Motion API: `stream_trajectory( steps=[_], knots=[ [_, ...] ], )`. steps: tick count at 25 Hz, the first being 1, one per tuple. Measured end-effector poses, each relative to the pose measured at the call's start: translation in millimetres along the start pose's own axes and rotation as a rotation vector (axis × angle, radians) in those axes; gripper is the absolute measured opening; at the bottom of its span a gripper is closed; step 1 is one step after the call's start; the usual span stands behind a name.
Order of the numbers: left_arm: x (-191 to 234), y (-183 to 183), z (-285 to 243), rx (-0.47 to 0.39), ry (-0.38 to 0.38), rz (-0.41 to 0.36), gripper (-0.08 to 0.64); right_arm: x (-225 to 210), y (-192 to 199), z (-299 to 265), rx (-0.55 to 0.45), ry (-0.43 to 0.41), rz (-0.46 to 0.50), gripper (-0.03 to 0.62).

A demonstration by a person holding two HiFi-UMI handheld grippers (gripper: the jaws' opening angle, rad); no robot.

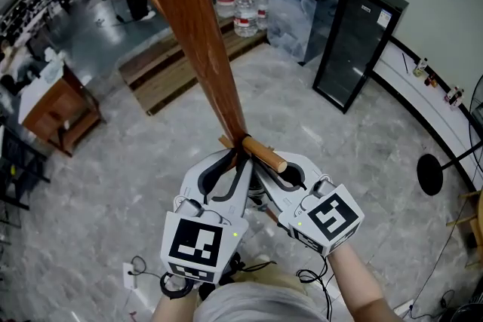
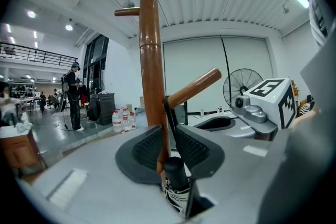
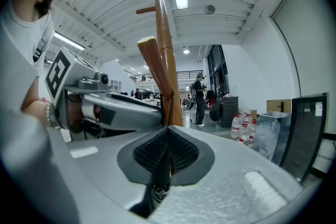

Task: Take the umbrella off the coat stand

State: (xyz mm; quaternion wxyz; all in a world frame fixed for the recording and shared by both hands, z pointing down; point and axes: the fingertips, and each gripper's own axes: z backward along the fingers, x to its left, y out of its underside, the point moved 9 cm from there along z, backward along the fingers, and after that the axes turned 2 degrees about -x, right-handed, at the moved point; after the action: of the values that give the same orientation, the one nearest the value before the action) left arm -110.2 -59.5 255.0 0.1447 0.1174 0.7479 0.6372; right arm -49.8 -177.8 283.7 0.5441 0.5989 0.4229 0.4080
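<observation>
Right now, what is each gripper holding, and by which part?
Left gripper: jaws closed on the umbrella, by its black handle end. Right gripper: jaws shut on the umbrella's thin strap, which runs up to the coat stand's peg.

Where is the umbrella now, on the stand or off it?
On. The umbrella hangs by its strap, looped over a peg of the stand.

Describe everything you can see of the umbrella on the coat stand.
The umbrella is folded, its fabric patterned black and white, topped by a black cylindrical handle. It hangs upright by a thin black strap looped over a wooden peg of the coat stand. The handle stands between the left gripper's jaws; the right gripper is shut on the strap.
</observation>
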Motion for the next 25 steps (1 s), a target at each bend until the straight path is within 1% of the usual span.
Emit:
stream_trajectory(
  steps=[9, 13, 16, 25],
  knots=[
    [3.5, 2.1, -0.6, 0.024, -0.015, -0.012, 0.048, 2.3, -0.6, 0.0, 0.002, 0.003, 0.002, 0.005],
    [0.4, 1.9, -2.6, 0.036, -0.028, -0.038, 0.04, 1.0, -1.0, 1.7, 0.001, 0.005, -0.011, 0.003],
    [-2.7, 1.0, -3.6, 0.046, -0.023, -0.055, 0.025, -1.0, -0.4, 3.5, -0.002, 0.013, -0.035, 0.003],
    [0.7, 0.8, 0.6, 0.04, 0.017, -0.019, 0.019, 0.9, -1.8, 4.1, -0.006, 0.038, -0.07, 0.003]
  ],
)
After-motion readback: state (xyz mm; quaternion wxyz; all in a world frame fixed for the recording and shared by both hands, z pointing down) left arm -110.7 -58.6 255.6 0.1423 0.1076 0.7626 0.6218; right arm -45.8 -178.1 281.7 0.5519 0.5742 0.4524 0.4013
